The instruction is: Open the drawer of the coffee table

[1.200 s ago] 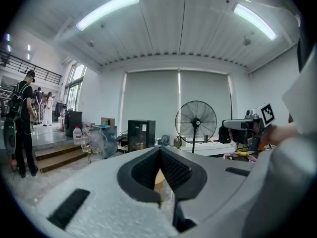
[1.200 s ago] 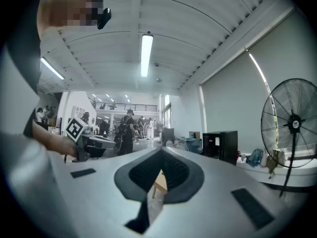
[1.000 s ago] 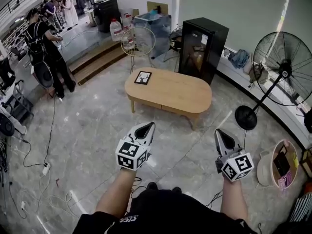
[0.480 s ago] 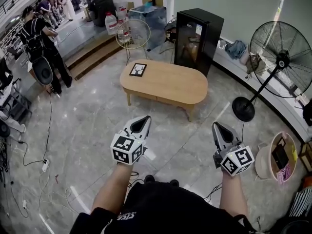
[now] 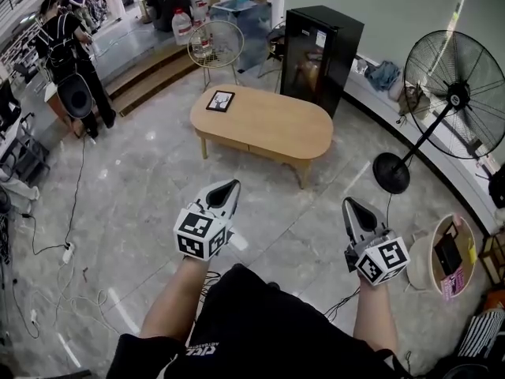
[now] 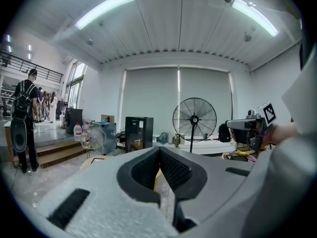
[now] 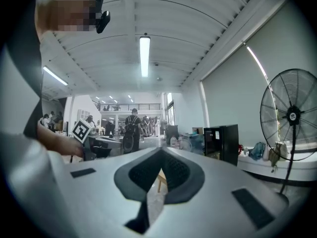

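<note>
One right gripper (image 7: 160, 157), jaws together, nothing between them. Behind the tips, a sliver of wooden table (image 7: 161, 179). To the right, black cabinet (image 7: 221, 142) and fan (image 7: 292, 117). To the left, left gripper (image 7: 101, 148) with marker cube. Mid-distance, person (image 7: 132, 132) with backpack. Overhead, strip light (image 7: 144, 56).

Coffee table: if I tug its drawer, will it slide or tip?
Probably slides before it tips: the coffee table stands on thin legs on a glossy floor. Tipping looks unlikely, since the top is wide and low. The frame lying flat on it should stay put.
</note>
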`<state>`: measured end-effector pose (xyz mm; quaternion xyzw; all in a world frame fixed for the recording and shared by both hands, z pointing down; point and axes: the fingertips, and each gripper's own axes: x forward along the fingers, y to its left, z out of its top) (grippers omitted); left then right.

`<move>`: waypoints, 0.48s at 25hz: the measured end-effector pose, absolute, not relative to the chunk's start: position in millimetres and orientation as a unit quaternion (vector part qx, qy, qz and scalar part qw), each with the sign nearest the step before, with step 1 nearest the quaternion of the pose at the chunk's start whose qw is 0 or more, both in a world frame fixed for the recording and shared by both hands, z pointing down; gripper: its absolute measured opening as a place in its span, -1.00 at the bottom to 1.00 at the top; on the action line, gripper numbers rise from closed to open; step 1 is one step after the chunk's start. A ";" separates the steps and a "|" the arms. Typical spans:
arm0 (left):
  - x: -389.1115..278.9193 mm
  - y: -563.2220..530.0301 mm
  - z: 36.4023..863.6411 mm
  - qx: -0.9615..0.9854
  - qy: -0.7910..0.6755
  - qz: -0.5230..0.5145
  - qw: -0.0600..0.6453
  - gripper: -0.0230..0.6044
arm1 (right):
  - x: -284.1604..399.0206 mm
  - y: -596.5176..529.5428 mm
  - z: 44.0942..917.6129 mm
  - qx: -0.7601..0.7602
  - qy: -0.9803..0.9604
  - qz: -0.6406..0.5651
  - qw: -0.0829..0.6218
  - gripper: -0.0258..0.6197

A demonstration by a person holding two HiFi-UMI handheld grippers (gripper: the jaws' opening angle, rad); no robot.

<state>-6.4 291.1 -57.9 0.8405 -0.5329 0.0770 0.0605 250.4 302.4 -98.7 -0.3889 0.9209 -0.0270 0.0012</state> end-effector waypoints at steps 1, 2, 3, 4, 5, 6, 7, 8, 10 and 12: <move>-4.9 290.2 -56.2 0.840 -0.533 0.078 0.062 -0.90 | 251.1 301.1 -96.8 -0.387 0.922 -0.028 0.001 -0.90; -3.6 288.9 -54.6 0.840 -0.533 0.079 0.063 -0.90 | 251.8 299.0 -95.2 -0.386 0.922 -0.029 0.000 -0.90; -2.7 287.2 -53.1 0.840 -0.533 0.079 0.064 -0.90 | 252.1 296.4 -94.1 -0.385 0.922 -0.031 0.000 -0.90; -2.3 285.2 -51.8 0.839 -0.534 0.079 0.065 -0.90 | 251.8 293.3 -93.2 -0.385 0.922 -0.034 0.001 -0.88; -2.5 282.6 -50.9 0.839 -0.535 0.078 0.067 -0.90 | 250.8 289.8 -92.4 -0.384 0.923 -0.036 0.001 -0.85; -3.2 279.1 -50.0 0.838 -0.535 0.076 0.068 -0.90 | 248.8 285.9 -91.7 -0.383 0.923 -0.038 0.002 -0.85; -4.3 274.8 -49.1 0.838 -0.536 0.075 0.068 -0.90 | 246.1 281.8 -90.8 -0.381 0.924 -0.039 0.002 -0.84; -5.8 269.9 -47.9 0.838 -0.537 0.075 0.069 -0.90 | 242.9 277.4 -89.6 -0.378 0.925 -0.040 0.001 -0.84; -9.5 259.1 -44.7 0.837 -0.537 0.073 0.071 -0.90 | 236.0 267.7 -86.5 -0.373 0.927 -0.039 -0.004 -0.84; -13.7 246.7 -39.8 0.838 -0.536 0.073 0.074 -0.90 | 229.4 255.5 -82.7 -0.371 0.928 -0.040 -0.009 -0.84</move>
